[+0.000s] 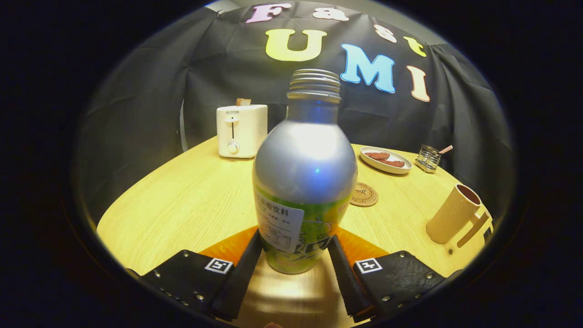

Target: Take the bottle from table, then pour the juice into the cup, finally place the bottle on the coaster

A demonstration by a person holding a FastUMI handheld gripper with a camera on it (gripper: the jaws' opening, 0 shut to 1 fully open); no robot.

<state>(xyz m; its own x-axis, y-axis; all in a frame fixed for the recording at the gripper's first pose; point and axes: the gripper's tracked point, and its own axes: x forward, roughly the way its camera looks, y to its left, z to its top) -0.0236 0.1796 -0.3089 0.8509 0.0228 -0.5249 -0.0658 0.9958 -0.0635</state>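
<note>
The gripper [295, 248] has its two fingers set against the lower sides of the bottle [304, 182], one on each flank, pinching it just above its base. The bottle stands upright between them on the wooden table [182, 205], near the table's front edge. It is silver and rounded above, with a green label around its lower part and a white printed panel facing the camera; its threaded neck is bare, with no cap on it.

Just beyond the bottle, a little to its right, a round cork coaster [364, 195] lies flat on the table, partly hidden by the bottle's shoulder. Farther right, close to the table's right edge, stands a tan cup [453, 214] with a handle, its dark mouth open.

Toward the table's far edge, behind the coaster, an oval plate [385, 161] holds reddish-brown pieces, and beside it sits a small wire holder [428, 158] with a stick leaning out. At the far left corner stands a white toaster [241, 130] with a slice of bread [243, 102] poking from its slot.
</note>
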